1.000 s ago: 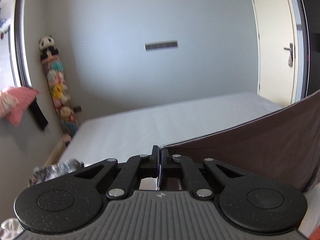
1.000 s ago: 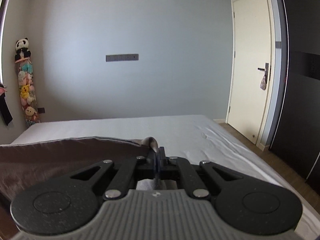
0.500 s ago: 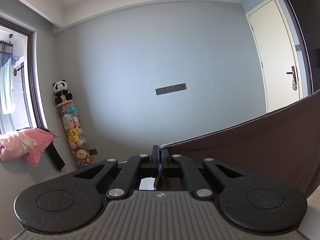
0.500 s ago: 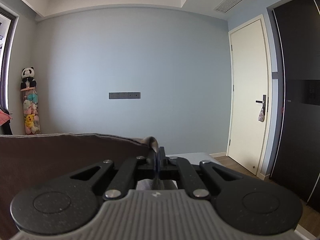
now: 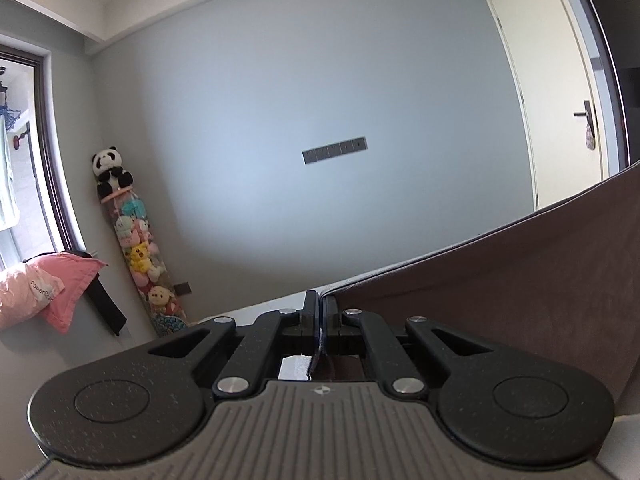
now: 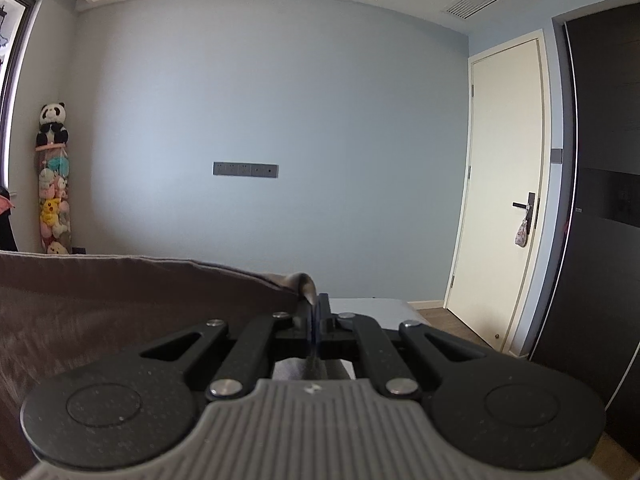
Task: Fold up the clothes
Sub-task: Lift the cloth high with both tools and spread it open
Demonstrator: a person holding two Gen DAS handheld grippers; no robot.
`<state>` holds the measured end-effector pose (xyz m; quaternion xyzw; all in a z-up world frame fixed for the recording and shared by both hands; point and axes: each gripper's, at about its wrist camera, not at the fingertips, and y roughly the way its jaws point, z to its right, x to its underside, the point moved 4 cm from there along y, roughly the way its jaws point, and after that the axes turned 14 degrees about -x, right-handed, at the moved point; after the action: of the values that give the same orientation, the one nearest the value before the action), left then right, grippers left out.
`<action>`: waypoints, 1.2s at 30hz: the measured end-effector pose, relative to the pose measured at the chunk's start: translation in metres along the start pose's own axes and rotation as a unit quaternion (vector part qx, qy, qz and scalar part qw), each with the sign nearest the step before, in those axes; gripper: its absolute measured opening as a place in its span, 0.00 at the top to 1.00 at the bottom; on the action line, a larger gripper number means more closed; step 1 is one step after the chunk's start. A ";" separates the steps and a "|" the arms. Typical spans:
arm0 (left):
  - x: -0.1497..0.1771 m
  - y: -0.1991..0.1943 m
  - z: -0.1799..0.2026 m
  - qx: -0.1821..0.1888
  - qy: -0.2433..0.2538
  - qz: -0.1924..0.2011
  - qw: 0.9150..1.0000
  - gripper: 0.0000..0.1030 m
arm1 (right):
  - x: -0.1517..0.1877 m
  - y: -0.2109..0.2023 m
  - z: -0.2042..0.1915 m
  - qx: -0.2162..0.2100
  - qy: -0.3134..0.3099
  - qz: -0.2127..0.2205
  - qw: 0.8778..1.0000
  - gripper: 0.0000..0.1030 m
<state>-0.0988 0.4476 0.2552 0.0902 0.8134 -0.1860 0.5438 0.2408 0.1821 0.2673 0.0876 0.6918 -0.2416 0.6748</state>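
Observation:
A brown garment (image 5: 520, 292) hangs stretched in the air between both grippers. My left gripper (image 5: 320, 308) is shut on its left top corner, and the cloth runs off to the right edge of the left wrist view. In the right wrist view the same brown garment (image 6: 120, 300) spreads to the left, with my right gripper (image 6: 316, 308) shut on its right top corner, where a small fold of cloth sticks up. The garment's lower part is hidden below both views.
A bed (image 6: 368, 304) lies low ahead, mostly hidden. A grey wall with a switch panel (image 6: 245, 169) faces me. A column of plush toys (image 5: 136, 248) stands at left, pink clothing (image 5: 44, 284) hangs by the window, and a cream door (image 6: 504, 208) and dark wardrobe (image 6: 600, 200) are at right.
Both grippers have risen and tilted upward with the garment held taut; the bed has dropped almost out of view and the ceiling now shows.

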 end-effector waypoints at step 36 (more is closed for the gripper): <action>-0.056 -0.001 0.029 -0.013 0.031 0.111 0.993 0.98 | -0.020 0.013 0.039 0.069 -0.019 0.071 0.995 0.98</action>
<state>-0.0529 0.4381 0.2973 0.1785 0.8172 -0.1114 0.5366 0.2834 0.1800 0.2847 0.1777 0.6523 -0.2421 0.6959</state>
